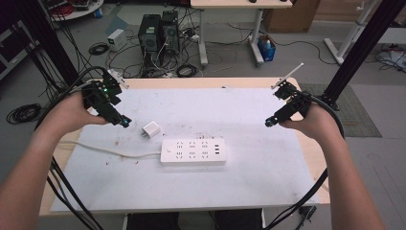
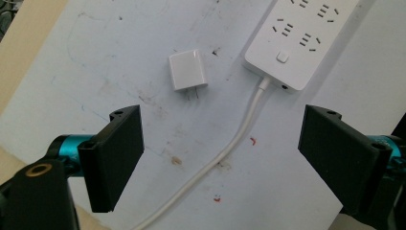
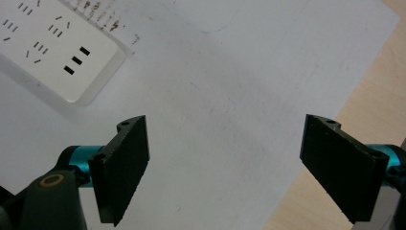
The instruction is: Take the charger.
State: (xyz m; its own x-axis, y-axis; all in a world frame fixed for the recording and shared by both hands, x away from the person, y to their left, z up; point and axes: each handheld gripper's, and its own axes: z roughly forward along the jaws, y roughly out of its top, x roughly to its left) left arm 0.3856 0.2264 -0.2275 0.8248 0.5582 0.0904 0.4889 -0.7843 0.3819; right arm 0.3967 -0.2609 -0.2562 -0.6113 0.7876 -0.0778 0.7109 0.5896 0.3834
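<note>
A white power strip lies mid-table on a white sheet, its cord trailing left. Just left of it and slightly farther back lies a small white plug adapter. My left gripper hovers left of the adapter, open and empty; in the left gripper view the adapter lies on its side ahead of the jaws, the strip's switch end and cord to the right. My right gripper is held at the right, open and empty, with the strip's USB end ahead-left of it.
The white sheet covers most of a wooden tabletop, bare wood showing at the right edge. Beyond the table, computer towers, cables and black frame posts stand on the floor.
</note>
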